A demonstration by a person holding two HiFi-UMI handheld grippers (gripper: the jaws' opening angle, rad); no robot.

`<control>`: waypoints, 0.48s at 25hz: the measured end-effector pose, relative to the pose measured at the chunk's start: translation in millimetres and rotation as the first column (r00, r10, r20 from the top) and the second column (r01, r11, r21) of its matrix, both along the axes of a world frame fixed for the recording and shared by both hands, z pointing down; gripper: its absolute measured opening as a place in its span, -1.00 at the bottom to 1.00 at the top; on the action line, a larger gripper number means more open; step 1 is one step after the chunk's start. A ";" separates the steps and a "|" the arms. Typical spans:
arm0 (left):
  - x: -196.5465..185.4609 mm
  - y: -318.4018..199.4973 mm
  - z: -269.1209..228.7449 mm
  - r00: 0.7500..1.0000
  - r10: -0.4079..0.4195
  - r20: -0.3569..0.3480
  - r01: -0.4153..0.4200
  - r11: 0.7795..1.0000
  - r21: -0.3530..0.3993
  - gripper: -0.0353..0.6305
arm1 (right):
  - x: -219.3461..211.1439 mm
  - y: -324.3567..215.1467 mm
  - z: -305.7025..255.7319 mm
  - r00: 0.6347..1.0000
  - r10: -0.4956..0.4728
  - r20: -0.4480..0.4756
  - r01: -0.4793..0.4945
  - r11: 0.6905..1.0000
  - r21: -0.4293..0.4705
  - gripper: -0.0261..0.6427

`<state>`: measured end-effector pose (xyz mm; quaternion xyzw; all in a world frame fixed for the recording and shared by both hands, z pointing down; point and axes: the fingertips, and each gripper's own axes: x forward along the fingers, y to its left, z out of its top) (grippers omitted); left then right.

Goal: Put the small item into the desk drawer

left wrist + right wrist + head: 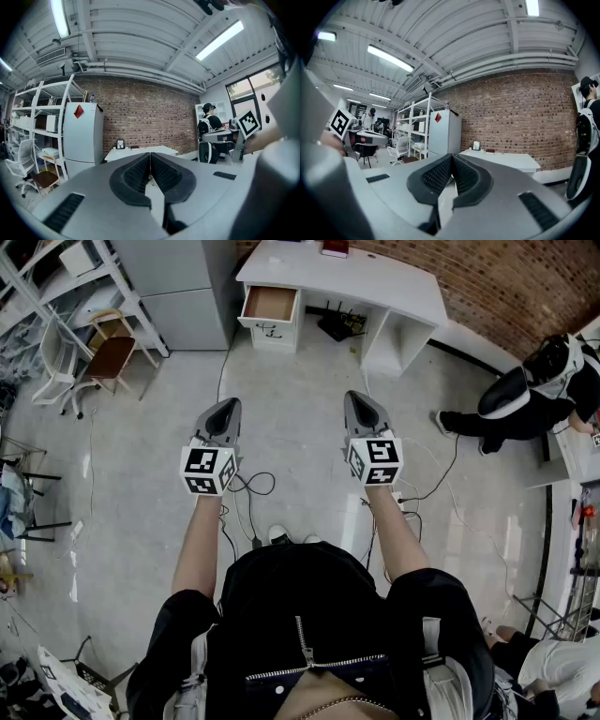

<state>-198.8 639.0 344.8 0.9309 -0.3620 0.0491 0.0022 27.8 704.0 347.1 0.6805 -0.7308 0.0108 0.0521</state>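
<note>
A white desk (375,282) stands against the brick wall, well ahead of me across the floor. Its left drawer (270,304) is pulled open and looks empty. A small dark red item (335,248) lies on the desk's far edge; it also shows as a small red item (489,152) beside a little picture frame (476,146). My left gripper (228,404) and right gripper (359,397) are held level side by side, pointing at the desk. Both are shut with nothing between the jaws, as the left gripper (150,154) and right gripper (452,157) views show.
A grey cabinet (183,287) stands left of the desk, with a brown chair (108,352) and shelving further left. Cables (248,488) trail over the floor below the grippers. A seated person (525,390) is at the right. A black device (339,324) sits under the desk.
</note>
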 end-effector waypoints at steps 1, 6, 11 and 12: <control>-0.8 -1.4 0.4 1.000 -0.001 0.002 0.001 1.000 0.002 -0.83 | -1.4 -1.6 1.2 1.000 -0.006 0.006 0.006 1.000 -0.005 -0.91; -1.6 -7.9 2.9 1.000 -0.002 0.005 0.002 1.000 0.009 -0.83 | -3.4 -6.9 9.5 0.998 -0.032 0.051 0.033 0.999 -0.015 -0.91; -0.4 -14.0 11.9 1.000 0.022 0.017 -0.022 1.000 0.010 -0.83 | -3.3 -10.5 22.6 0.999 0.006 0.050 -0.005 1.000 -0.031 -0.91; -1.2 -15.5 12.9 0.999 0.025 0.021 -0.025 1.000 0.010 -0.83 | -5.3 -10.8 24.9 0.999 0.010 0.053 -0.008 0.999 -0.034 -0.90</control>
